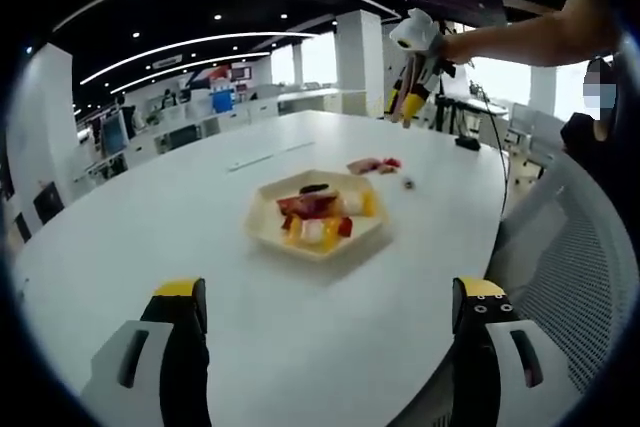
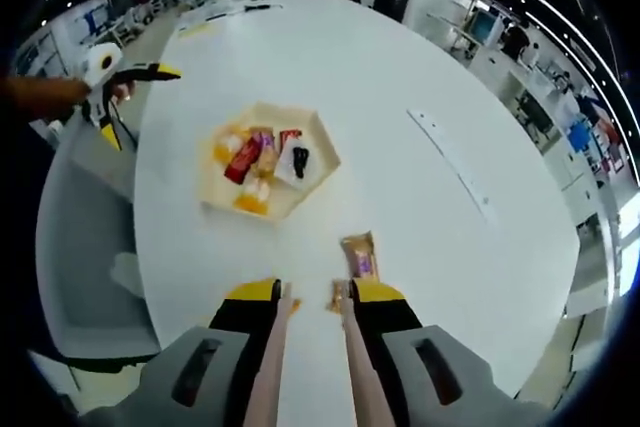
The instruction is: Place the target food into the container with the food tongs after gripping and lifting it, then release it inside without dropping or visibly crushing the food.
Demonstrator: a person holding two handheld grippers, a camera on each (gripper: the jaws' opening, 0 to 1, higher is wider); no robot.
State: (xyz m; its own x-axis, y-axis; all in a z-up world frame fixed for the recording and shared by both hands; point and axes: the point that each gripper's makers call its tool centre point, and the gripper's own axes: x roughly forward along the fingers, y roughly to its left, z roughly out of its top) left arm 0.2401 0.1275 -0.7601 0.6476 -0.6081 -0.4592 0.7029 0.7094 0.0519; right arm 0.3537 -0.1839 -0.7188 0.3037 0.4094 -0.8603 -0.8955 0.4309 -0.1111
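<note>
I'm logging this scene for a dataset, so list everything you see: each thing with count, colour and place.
table: one, white, large and rounded, under everything
tray: one, cream, hexagonal, mid-table, holding mixed snack packets
snack packets: several, red, yellow, white, black, inside the tray
loose snack: one, brown wrapper, on the table just ahead of the right gripper
chair: one, grey, at the table edge
tongs: one pair, pale arms, between the right gripper's jaws
left gripper: black, yellow tips, open
right gripper: black, yellow tips, on the tongs

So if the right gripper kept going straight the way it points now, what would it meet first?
Probably the wrapped snack lying on the white table just ahead of the tongs held in the right gripper; depth is uncertain.
</note>
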